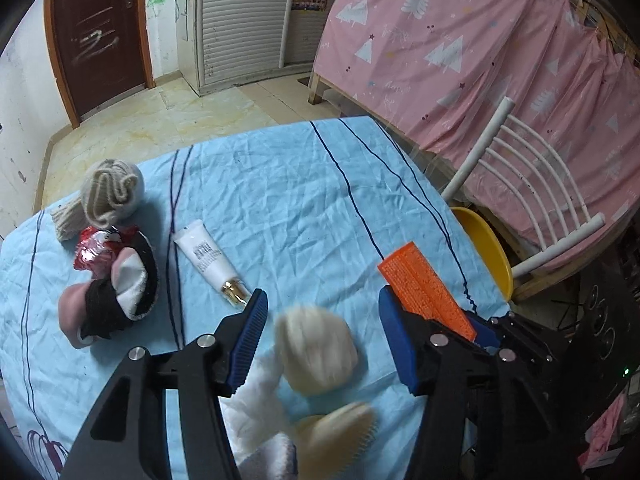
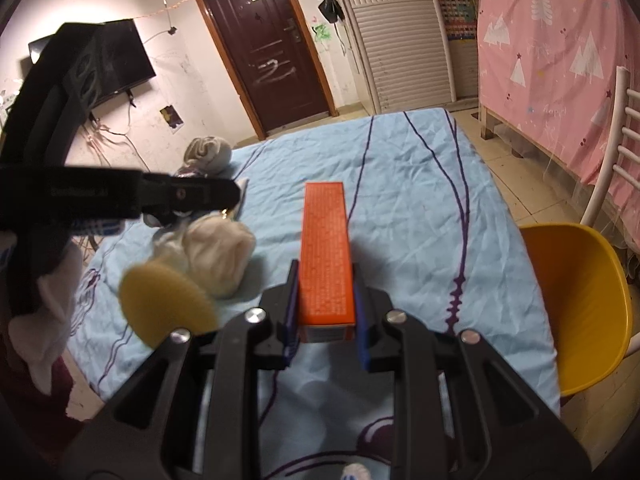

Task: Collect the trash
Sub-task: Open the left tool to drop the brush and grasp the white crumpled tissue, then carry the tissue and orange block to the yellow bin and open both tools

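Here the right hand-held gripper [image 2: 326, 312] pinches one orange box [image 2: 326, 256] above the blue-clothed worktop [image 2: 400, 200]. The left hand-held gripper [image 1: 324, 336] is spread wide over one cream sock ball [image 1: 316, 350] (blurred). One white tube [image 1: 208, 258], one red wrapper [image 1: 98, 250] lie near.
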The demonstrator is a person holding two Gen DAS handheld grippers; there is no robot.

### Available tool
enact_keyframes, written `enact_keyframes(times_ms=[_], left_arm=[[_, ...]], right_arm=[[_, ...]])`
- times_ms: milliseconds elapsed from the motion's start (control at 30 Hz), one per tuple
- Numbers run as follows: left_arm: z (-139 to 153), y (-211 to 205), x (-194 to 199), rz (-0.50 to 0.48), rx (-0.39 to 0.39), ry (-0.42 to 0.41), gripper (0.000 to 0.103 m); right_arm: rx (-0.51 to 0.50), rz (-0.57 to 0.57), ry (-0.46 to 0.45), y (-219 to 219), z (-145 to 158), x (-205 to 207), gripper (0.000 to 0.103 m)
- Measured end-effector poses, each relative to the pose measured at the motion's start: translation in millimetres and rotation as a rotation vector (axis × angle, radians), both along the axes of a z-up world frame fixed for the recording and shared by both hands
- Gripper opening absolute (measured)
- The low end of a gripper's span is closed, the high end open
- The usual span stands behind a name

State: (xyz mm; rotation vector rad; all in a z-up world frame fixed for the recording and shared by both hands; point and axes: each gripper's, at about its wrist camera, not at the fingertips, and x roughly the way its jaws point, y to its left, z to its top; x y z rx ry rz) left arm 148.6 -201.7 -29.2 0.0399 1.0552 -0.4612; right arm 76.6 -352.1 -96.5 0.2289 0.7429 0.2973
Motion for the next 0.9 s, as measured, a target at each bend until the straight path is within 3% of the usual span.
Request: enact_keyframes(times_ms=[233,367,567,700,900], left_arm=[[18,10,-22,-0.013,0.01,-0.043,0.049],[21,23,-38,-0.031,0.014,-0.028,0.049],[4,48,-28,0.052,0.042,0.008,0.048],[-19,50,-20,0.048,0.06,0.072,0.041],[-31,51,-20,0.033,0.043,0.1,0.016]], right_arm=[[0.016,-0.011,-0.005,-9,0,0,0.022],[0.028,-0.011,-0.005,-11,-2,2,0.022],[0.032,-0.006,-0.01,-10,-1,0,0.022],[0.033,-0.01,-0.011,-11,-1,-1,0.022],[0.033,-0.014,-0.008,-13,0,-2,0.022]])
